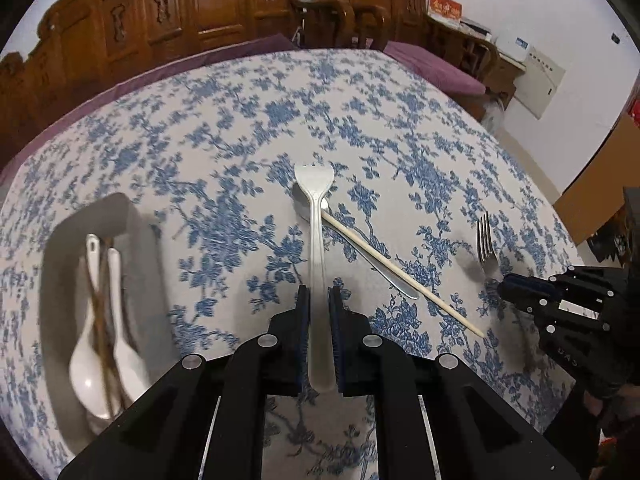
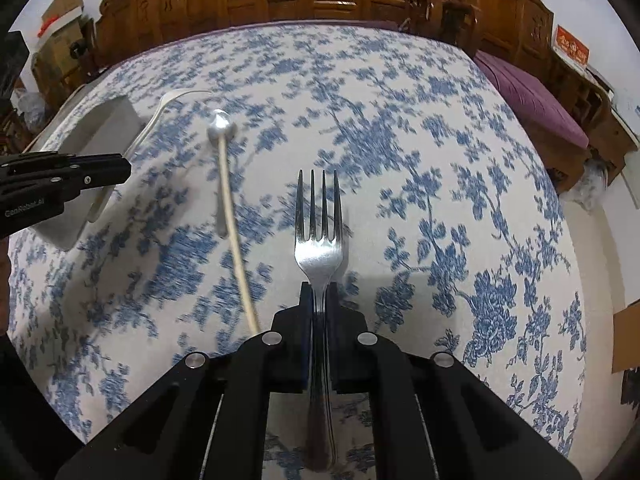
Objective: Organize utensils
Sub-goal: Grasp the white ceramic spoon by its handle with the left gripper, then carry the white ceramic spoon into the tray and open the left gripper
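Observation:
My left gripper (image 1: 319, 292) is shut on the handle of a flat silver spork (image 1: 316, 240), held above the table. My right gripper (image 2: 319, 290) is shut on a steel fork (image 2: 318, 240), its tines pointing away; the fork (image 1: 485, 242) and right gripper (image 1: 505, 283) also show at the right of the left wrist view. A metal spoon (image 1: 360, 248) and a pale wooden chopstick (image 1: 400, 270) lie crossed on the cloth. A white tray (image 1: 120, 216) at the left holds two white spoons (image 1: 120, 344) and brown chopsticks (image 1: 102, 332).
The table carries a blue floral cloth (image 1: 240, 128). Carved wooden chairs (image 1: 224, 4) stand along the far edge. A purple cushion (image 2: 532, 96) lies beyond the table's right side. The left gripper (image 2: 129, 168) reaches in beside the tray (image 2: 108, 120) in the right wrist view.

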`<state>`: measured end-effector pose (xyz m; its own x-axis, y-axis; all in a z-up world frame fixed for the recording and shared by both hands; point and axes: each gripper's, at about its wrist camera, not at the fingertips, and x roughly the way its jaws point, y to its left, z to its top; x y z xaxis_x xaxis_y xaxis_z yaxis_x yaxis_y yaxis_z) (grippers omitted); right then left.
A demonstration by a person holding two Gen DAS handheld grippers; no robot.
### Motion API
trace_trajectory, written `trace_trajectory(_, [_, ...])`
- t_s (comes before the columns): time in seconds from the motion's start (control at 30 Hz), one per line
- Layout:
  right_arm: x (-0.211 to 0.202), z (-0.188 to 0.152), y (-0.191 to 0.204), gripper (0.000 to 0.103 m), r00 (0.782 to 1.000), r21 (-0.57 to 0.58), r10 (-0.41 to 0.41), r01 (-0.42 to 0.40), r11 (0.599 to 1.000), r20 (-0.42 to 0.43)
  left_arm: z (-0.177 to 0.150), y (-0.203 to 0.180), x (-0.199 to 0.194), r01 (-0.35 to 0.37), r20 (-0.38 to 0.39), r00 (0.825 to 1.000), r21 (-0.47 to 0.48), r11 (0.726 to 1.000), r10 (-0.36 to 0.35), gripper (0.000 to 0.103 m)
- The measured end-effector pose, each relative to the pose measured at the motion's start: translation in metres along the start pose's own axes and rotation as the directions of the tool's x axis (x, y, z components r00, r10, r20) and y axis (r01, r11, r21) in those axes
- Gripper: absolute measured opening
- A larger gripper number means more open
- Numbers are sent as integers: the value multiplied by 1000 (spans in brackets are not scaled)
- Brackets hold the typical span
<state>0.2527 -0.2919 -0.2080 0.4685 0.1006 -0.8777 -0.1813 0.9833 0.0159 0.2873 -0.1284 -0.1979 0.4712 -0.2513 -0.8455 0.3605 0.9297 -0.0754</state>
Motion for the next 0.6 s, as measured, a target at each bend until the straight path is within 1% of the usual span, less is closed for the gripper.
trace_trajectory(0.27, [-25, 20, 26, 8, 998, -29, 25, -23, 999, 60, -6, 15, -35, -14, 45, 999, -3, 1000, 14, 9])
trace_trajectory(0.47, [-34, 32, 47, 8, 995, -77, 26, -19, 997, 91, -12, 34, -59, -26, 72, 997, -12, 1000, 27, 9])
trace_trajectory(0.6, [-38, 34, 55, 8, 994, -88, 45, -36, 996, 104, -16, 47, -70, -30, 86, 996, -28, 999, 33, 9])
